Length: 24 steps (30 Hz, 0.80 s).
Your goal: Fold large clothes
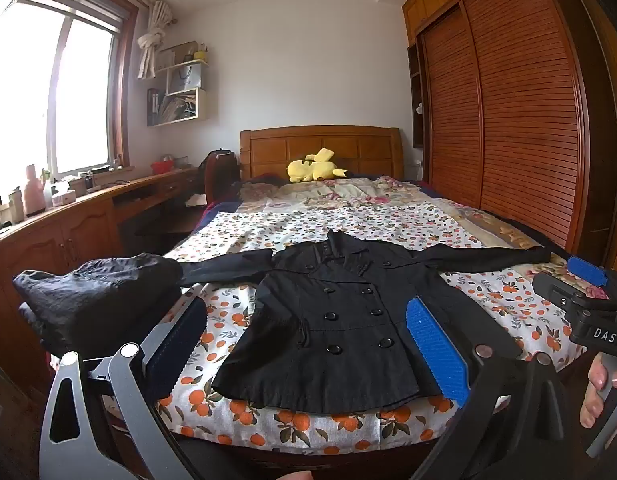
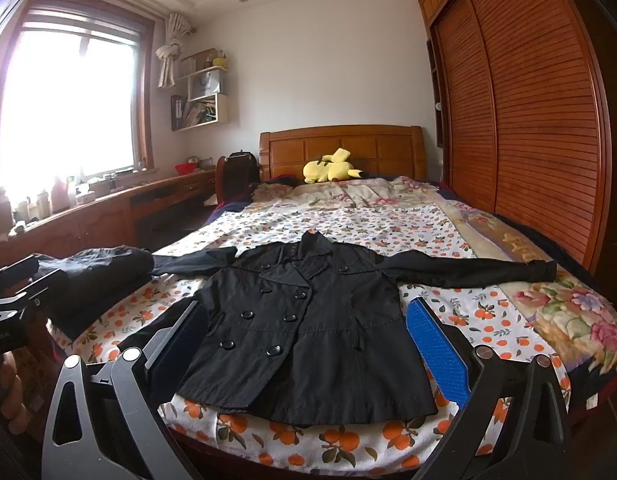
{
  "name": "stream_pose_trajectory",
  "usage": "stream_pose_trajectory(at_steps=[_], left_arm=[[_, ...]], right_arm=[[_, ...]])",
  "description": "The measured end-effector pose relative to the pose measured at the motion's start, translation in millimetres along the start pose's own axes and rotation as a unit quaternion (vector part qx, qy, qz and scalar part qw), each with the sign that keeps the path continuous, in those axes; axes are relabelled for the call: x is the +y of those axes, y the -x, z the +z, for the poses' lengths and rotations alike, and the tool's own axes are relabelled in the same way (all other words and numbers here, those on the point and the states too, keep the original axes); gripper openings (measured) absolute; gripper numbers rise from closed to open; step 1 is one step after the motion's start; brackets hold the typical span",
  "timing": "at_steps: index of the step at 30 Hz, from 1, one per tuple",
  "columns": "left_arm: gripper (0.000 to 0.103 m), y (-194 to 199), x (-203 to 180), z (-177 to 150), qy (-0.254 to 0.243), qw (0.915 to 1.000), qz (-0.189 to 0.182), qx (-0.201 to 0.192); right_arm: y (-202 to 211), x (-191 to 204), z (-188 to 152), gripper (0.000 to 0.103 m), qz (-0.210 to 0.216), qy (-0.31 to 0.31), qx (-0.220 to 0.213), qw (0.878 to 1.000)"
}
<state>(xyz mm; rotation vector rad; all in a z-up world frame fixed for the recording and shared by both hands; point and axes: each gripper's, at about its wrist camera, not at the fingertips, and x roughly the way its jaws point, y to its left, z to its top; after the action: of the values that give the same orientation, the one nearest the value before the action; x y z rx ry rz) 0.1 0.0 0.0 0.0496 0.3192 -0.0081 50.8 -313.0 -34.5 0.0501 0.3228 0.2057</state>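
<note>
Now a black coat (image 1: 332, 320) is lying flat on the bed (image 1: 308, 432), front up, with both sleeves spread out to the sides. It is sitting near the foot of the bed, and a dark pile (image 1: 96, 300) of clothes is resting just beside its left sleeve. The left hand-held gripper (image 1: 308, 344) is hanging above the coat with its jaws wide apart, gripping nothing. The right hand-held gripper (image 2: 308, 344) is doing the same. I think the folding is just starting. Next, each one probably needs to reach out to a sleeve, pinch it, and bring it in across the front.
</note>
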Motion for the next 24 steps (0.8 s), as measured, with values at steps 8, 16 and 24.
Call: stream_pose_trajectory(at_steps=[8, 16, 24], left_arm=[[0.101, 0.0, 0.0, 0.0, 0.000, 1.0000, 0.000, 0.000], [0.101, -0.2, -0.2, 0.1, -0.001, 1.0000, 0.000, 0.000], [0.101, 0.1, -0.1, 0.0, 0.000, 1.0000, 0.000, -0.001]], right_arm=[[-0.1, -0.1, 0.0, 0.096, 0.000, 0.000, 0.003, 1.000], [0.3, -0.5, -0.2, 0.096, 0.000, 0.000, 0.003, 1.000], [0.6, -1.1, -0.4, 0.096, 0.000, 0.000, 0.003, 1.000]])
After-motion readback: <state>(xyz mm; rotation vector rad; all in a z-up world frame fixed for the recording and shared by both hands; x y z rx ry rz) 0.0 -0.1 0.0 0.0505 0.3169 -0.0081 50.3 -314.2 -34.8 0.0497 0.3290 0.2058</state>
